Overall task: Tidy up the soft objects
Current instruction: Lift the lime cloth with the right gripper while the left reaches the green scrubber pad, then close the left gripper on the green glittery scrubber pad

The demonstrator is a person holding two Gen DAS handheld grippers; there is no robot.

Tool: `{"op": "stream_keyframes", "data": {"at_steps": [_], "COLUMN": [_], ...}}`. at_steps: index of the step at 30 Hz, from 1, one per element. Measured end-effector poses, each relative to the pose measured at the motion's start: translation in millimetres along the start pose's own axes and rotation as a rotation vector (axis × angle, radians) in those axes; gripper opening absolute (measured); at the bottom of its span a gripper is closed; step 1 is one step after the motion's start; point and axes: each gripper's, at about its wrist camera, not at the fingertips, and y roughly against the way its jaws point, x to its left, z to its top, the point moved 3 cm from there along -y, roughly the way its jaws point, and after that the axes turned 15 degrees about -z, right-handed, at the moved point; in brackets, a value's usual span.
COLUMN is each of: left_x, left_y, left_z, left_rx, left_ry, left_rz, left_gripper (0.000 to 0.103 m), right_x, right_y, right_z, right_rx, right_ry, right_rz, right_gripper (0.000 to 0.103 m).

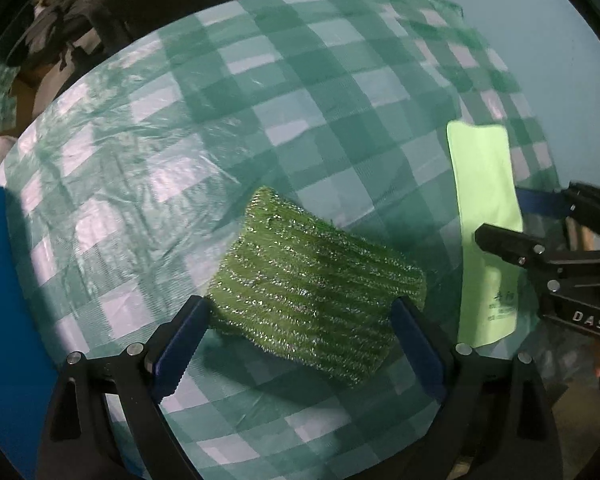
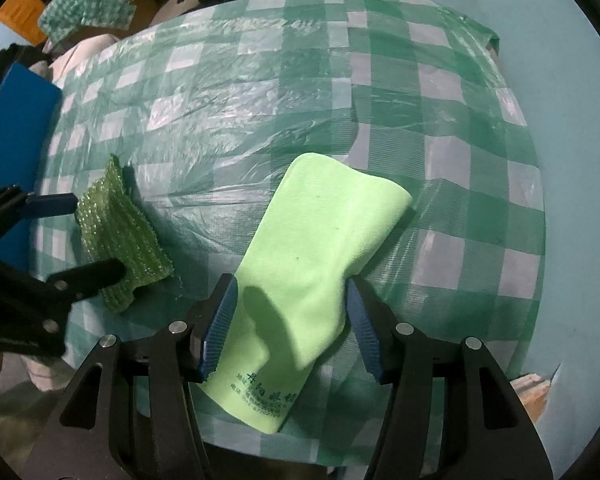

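Note:
A glittery dark green scrub sponge (image 1: 316,292) lies on the green checked tablecloth (image 1: 180,152). My left gripper (image 1: 300,336) is open, one finger at each side of the sponge's near end. A folded light green cloth (image 2: 316,276) with printed text lies to the right of the sponge. My right gripper (image 2: 288,320) is open and straddles the cloth's near part. The right gripper shows in the left wrist view (image 1: 540,232) over the cloth (image 1: 486,220). The left gripper (image 2: 84,236) and the sponge (image 2: 120,232) show in the right wrist view.
A blue flat object (image 2: 18,128) lies at the table's left edge. A pale blue wall (image 2: 572,160) stands behind and right of the table. Clutter and a checked cloth (image 2: 88,4) lie beyond the far left corner.

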Motion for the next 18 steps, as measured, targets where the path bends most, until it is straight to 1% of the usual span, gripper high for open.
{"op": "stream_keyframes", "data": {"at_steps": [3,9,10,12,13,14,15,16,17,18], "left_x": [-9.6,-16.7,-18.6,-17.4,-14.3,-15.7,-12.1,-12.6,-7.8,-6.5], "left_y": [-8.8,-10.5,-11.2,-9.3,-5.4,-3.2,0.2,2.3,5.0,5.5], "left_z": [-3.1,-7.0,-7.5,-10.8,-14.4,-15.4,-17.1,-17.7,-16.7,-17.2], "left_rx": [0.01,-0.023,-0.031,-0.044,-0.05,-0.058,-0.062,-0.066,-0.064,-0.058], "left_ry": [-0.031,-0.026,-0.026,-0.027,-0.027,-0.027,-0.025,-0.022,-0.017,-0.004], "left_rz": [0.053,0.054,0.056,0.057,0.057,0.056,0.051,0.045,0.039,0.02], "left_gripper": [0.094,0.094,0.093,0.088,0.082,0.073,0.068,0.056,0.043,0.036], "right_x": [3.4,12.8,15.0,17.6,17.9,17.4,16.7,15.7,14.8,14.2], "right_y": [-1.6,-2.4,-2.3,-0.8,0.1,1.2,1.3,1.3,2.0,3.1], "right_z": [0.9,1.1,0.9,-0.2,-0.4,-0.9,-0.8,-0.3,0.1,0.5], "right_rx": [-0.001,-0.009,-0.01,-0.014,-0.015,-0.012,-0.005,-0.002,-0.002,-0.004], "right_ry": [0.006,0.033,0.039,0.048,0.045,0.039,0.029,0.023,0.016,0.011], "right_rz": [-0.017,-0.046,-0.055,-0.069,-0.064,-0.057,-0.045,-0.037,-0.027,-0.02], "right_gripper": [0.057,0.057,0.054,0.045,0.034,0.022,0.018,0.013,0.013,0.012]}}
